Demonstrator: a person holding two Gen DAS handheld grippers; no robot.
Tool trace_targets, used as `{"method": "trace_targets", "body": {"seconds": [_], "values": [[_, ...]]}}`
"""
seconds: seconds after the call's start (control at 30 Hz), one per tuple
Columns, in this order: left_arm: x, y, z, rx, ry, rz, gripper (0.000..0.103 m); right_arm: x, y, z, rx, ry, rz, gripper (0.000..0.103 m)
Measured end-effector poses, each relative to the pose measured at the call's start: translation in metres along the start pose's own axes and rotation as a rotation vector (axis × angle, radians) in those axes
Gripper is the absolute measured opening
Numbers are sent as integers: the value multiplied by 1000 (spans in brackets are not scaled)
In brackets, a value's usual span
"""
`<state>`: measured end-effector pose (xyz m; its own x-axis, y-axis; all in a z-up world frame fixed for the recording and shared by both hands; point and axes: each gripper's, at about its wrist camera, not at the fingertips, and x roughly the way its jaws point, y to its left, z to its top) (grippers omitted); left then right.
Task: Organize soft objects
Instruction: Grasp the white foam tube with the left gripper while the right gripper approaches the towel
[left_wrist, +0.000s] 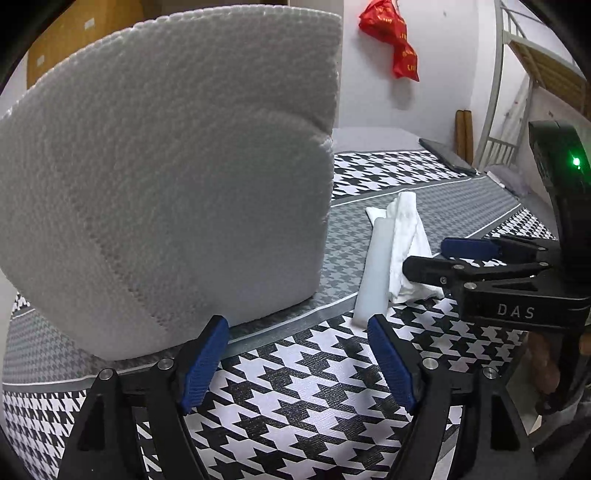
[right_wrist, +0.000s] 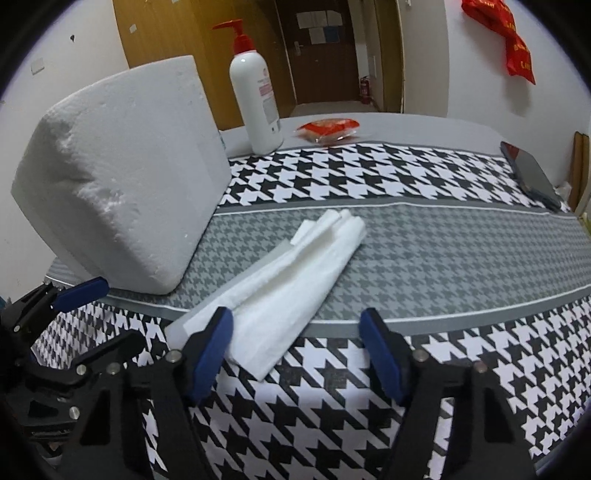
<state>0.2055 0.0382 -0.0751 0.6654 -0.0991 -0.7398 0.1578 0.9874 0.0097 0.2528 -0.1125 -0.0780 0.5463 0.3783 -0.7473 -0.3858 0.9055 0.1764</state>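
Note:
A big white foam block stands tilted on the houndstooth tablecloth and fills the left wrist view. My left gripper is open just in front of the block's lower edge, with only cloth pattern between its blue pads. To the right lies a folded white cloth on top of a pale foam strip. My right gripper is open at the cloth's near end, its left pad beside the cloth and strip. The foam block stands left of it.
At the table's far side stand a white pump bottle with a red top and a red packet. A dark flat device lies at the far right edge. A red bag hangs on the wall.

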Motion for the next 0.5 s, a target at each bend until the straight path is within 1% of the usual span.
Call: {"method": "trace_targets", "body": {"seconds": [0.07,0.1,0.17,0.2,0.27,0.37,0.43,0.5], "values": [[-1,0,-1,2,-1,-3,79,1,2,1,-9,4,5,60],[-2,0,-1,2,-5,-5,79,2,4,1,-15,6,1,58],[-3,1,-1,1,-10,-5,79,2,5,1,-23,8,1,48],[-4,1,-1,-1,-12,-5,79,3,6,1,-27,9,3,46],[-5,2,-2,-6,-13,-1,79,4,8,2,-38,12,1,33],[-6,1,-3,-5,-11,-3,79,6,12,3,-49,17,15,19],[-5,-2,-2,1,-7,-9,79,7,14,3,-57,15,19,13],[-4,-6,0,12,-2,-11,79,4,12,2,-54,7,28,11]]}}
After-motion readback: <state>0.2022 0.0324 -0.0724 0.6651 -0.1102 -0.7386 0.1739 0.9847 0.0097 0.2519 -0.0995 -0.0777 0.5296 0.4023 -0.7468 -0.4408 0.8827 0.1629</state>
